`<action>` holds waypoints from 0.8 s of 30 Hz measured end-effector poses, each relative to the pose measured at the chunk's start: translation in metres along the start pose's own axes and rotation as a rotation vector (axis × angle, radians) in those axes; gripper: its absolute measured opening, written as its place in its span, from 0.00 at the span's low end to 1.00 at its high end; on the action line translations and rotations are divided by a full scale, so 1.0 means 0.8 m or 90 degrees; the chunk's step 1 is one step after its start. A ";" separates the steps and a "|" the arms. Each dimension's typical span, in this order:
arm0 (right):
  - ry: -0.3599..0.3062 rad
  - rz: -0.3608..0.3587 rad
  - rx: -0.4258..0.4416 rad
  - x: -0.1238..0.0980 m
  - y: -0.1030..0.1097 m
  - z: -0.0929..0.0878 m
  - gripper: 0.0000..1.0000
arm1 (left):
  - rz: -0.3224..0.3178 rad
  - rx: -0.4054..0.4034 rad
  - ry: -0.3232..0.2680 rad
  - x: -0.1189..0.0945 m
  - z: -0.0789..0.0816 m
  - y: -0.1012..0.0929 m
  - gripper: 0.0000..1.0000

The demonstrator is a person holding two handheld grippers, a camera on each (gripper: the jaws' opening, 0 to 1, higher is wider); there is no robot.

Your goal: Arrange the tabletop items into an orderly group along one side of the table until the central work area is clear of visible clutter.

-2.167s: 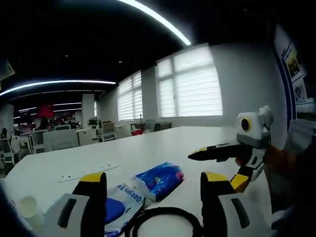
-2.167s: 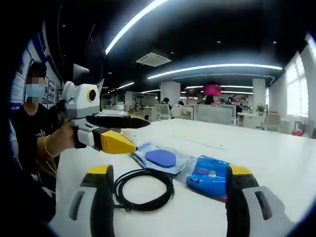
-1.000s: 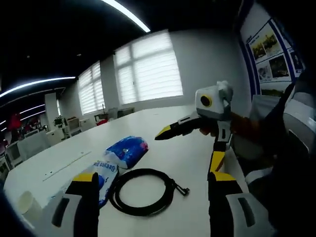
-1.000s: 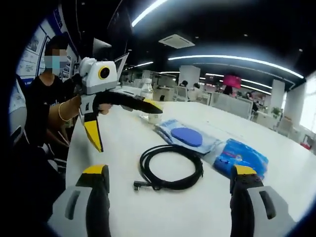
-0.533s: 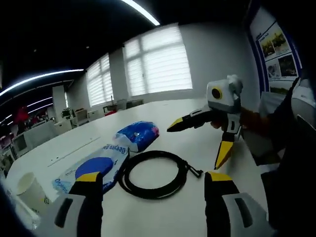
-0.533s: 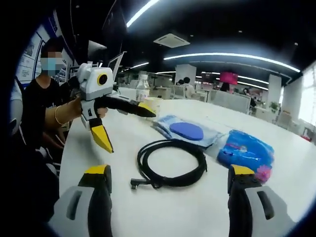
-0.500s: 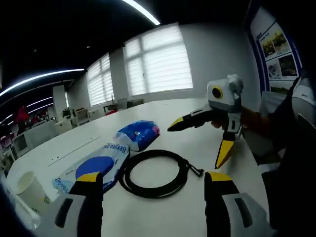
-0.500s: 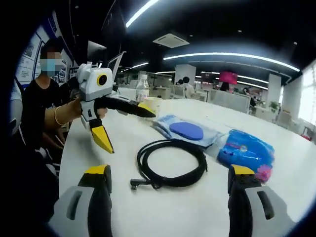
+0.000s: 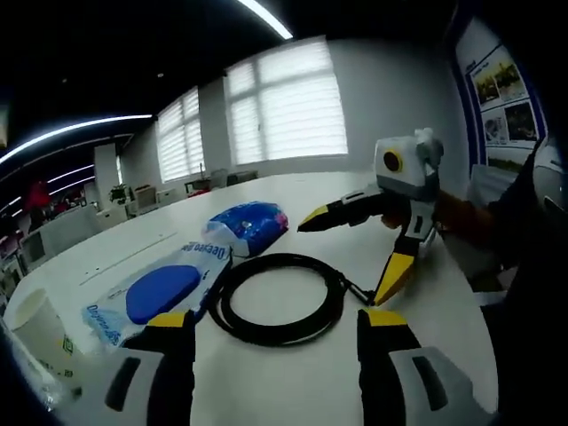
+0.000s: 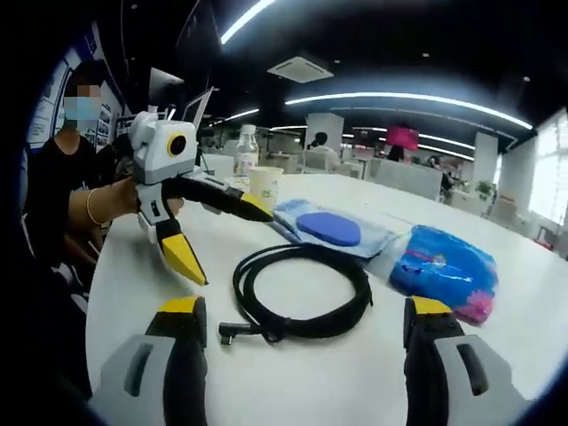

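Note:
A black coiled cable (image 9: 280,297) (image 10: 302,293) lies on the white table (image 9: 284,382) just ahead of both grippers. Behind it lie a clear packet with a blue disc (image 9: 160,293) (image 10: 333,229) and a blue tissue pack (image 9: 248,226) (image 10: 444,271). A paper cup (image 9: 35,328) (image 10: 264,188) stands beside the packet. My left gripper (image 9: 271,324) (image 10: 231,247) is open, held above the table near the cable. Opposite it, my right gripper (image 10: 303,306) (image 9: 344,259) is also open with nothing between its jaws.
A water bottle (image 10: 247,151) stands behind the cup. A person in black (image 10: 53,204) holds the left gripper at the table's edge. Bare tabletop (image 10: 302,382) spreads around the cable, with office desks and windows beyond.
Both cameras have come lower and nearer the cable, which looms larger. Each gripper's jaws stand wider apart than 2.2 s ago. The items on the table have not moved.

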State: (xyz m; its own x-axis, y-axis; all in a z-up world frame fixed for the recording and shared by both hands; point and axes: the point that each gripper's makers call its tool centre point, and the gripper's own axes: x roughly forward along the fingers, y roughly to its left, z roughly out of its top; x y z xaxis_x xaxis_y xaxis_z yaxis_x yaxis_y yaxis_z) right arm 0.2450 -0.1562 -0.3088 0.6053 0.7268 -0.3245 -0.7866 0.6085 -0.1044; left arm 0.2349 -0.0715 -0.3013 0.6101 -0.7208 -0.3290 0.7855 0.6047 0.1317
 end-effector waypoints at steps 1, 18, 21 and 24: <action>0.000 0.000 0.001 0.001 0.000 0.000 0.89 | 0.001 -0.001 0.001 0.000 0.000 0.000 0.73; 0.006 0.033 0.021 0.028 0.001 -0.007 0.83 | -0.012 0.006 0.051 0.019 -0.018 0.009 0.68; 0.007 0.036 0.030 0.028 0.001 -0.009 0.83 | -0.014 0.007 0.059 0.020 -0.022 0.008 0.67; 0.014 0.039 0.028 0.029 0.002 -0.012 0.83 | -0.022 -0.006 0.057 0.023 -0.024 0.005 0.67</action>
State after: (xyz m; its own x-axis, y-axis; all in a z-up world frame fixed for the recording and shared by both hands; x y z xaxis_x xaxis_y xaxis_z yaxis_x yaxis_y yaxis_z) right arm 0.2567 -0.1412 -0.3254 0.5537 0.7559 -0.3493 -0.8152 0.5776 -0.0423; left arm 0.2473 -0.0756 -0.3247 0.5705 -0.7086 -0.4152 0.8047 0.5834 0.1100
